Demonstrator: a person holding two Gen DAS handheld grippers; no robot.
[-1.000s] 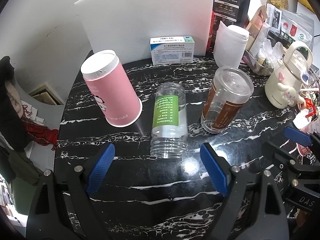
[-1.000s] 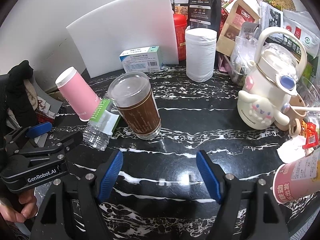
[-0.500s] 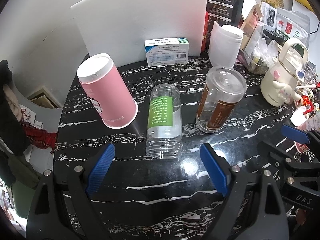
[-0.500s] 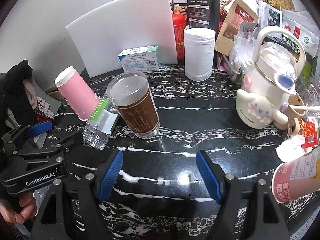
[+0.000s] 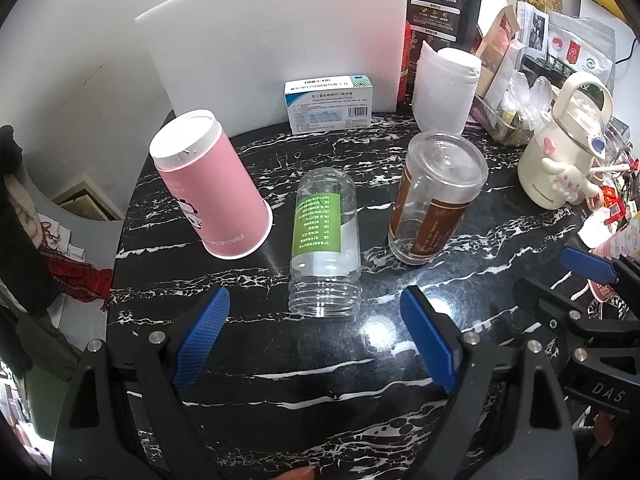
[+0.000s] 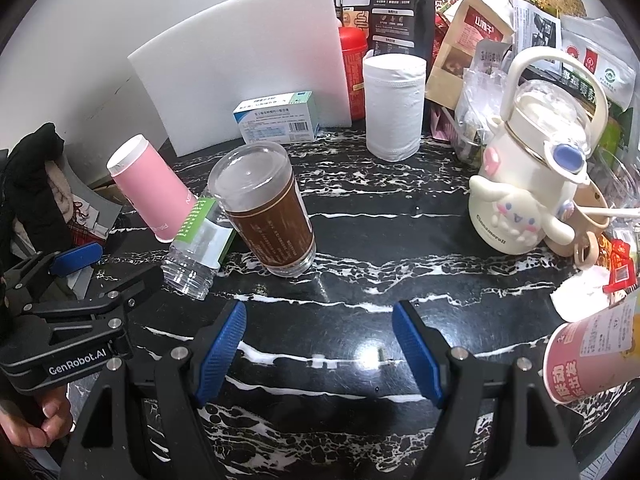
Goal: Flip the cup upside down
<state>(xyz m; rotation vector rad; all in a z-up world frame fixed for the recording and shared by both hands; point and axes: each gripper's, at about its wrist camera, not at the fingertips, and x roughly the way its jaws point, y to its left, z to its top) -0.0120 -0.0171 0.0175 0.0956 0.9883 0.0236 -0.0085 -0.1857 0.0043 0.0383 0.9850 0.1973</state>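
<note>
A pink paper cup (image 5: 214, 190) stands upside down on the black marble table (image 5: 320, 368), at the left. It also shows in the right wrist view (image 6: 150, 188). A clear cup with a brown band (image 5: 434, 200) stands upside down to the right; the right wrist view shows it too (image 6: 270, 210). A clear bottle with a green label (image 5: 325, 240) lies on its side between them, mouth toward me. My left gripper (image 5: 316, 336) is open and empty, just short of the bottle. My right gripper (image 6: 319, 346) is open and empty, in front of the brown-banded cup.
A white foam board (image 5: 280, 40), a medicine box (image 5: 330, 104) and a paper roll (image 5: 444, 88) stand at the back. A cream kettle (image 6: 528, 184) and packets crowd the right. A pink printed cup (image 6: 592, 356) sits at the near right edge.
The left gripper has drawn back and slightly up, so the cups and bottle sit a little farther off. The right gripper has hardly moved. Both stay open.
</note>
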